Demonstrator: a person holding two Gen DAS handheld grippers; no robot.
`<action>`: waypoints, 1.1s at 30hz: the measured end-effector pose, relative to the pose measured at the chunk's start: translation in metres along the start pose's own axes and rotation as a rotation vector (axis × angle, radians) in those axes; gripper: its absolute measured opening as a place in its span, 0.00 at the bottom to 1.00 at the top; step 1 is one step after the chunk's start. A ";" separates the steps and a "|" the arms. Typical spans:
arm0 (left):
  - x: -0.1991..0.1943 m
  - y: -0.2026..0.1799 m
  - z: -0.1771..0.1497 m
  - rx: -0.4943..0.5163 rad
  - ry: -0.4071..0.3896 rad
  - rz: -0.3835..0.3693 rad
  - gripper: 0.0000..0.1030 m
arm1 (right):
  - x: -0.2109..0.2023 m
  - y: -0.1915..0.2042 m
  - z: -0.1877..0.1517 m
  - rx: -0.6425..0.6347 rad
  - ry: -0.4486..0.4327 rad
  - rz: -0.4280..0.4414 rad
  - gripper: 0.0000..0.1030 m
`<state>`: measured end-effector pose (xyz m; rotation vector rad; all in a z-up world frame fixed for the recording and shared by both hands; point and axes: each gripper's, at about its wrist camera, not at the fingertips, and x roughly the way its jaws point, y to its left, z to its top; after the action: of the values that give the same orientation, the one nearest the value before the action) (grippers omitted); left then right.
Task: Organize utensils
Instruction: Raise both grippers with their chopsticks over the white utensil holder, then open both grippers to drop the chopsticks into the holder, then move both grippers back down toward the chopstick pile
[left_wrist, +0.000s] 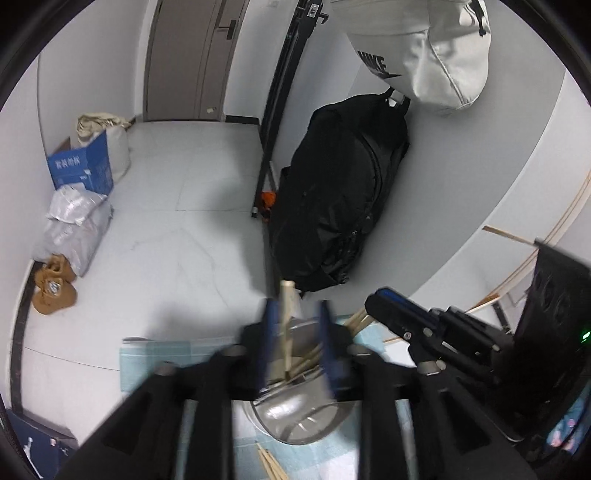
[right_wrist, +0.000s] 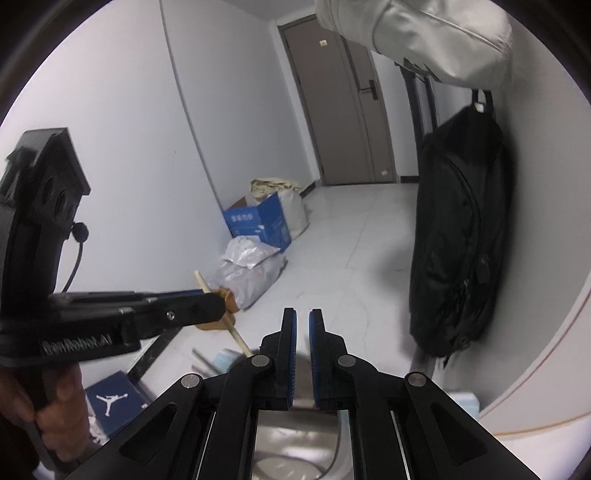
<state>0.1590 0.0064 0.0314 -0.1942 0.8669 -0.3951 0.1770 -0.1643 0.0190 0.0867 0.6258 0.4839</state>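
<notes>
1. Steel is your landmark: the bowl (left_wrist: 295, 417) sits on a pale blue mat (left_wrist: 155, 365), right under both grippers, with several wooden chopsticks (left_wrist: 306, 363) already lying inside it.
2. Your left gripper (left_wrist: 295, 314) hangs over the bowl with its blue pads (left_wrist: 271, 332) parted. One chopstick (left_wrist: 286, 325) stands between them, its lower end down in the bowl, its top poking above the fingertips. It lies close to the left pad; the blur hides whether that pad touches it. The far pad is clear of it, so count this grip as released.
3. Your right gripper (right_wrist: 303, 317) points across the bowl too. Its pads stand almost together with only a thin slit between them, and nothing is in that slit.
4. More chopsticks (left_wrist: 269, 463) lie on the mat at the near side of the bowl, and others fan out past its far right rim.
5. Beyond the bowl, across the floor, a black bag (left_wrist: 343, 192) leans on the wall.
6. From the right wrist view, your hand (right_wrist: 55, 402) grips the left tool's handle, left of the bowl.
</notes>
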 end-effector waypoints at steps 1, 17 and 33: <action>-0.003 0.002 0.000 -0.013 -0.013 -0.011 0.42 | -0.002 -0.001 -0.003 0.004 0.003 0.000 0.09; -0.041 -0.005 -0.018 -0.046 -0.074 0.116 0.49 | -0.072 -0.001 -0.022 0.071 -0.096 -0.001 0.54; -0.088 -0.029 -0.064 -0.043 -0.155 0.214 0.62 | -0.134 0.026 -0.062 0.076 -0.141 -0.010 0.77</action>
<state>0.0508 0.0157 0.0612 -0.1676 0.7350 -0.1596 0.0361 -0.2075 0.0476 0.1877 0.5060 0.4405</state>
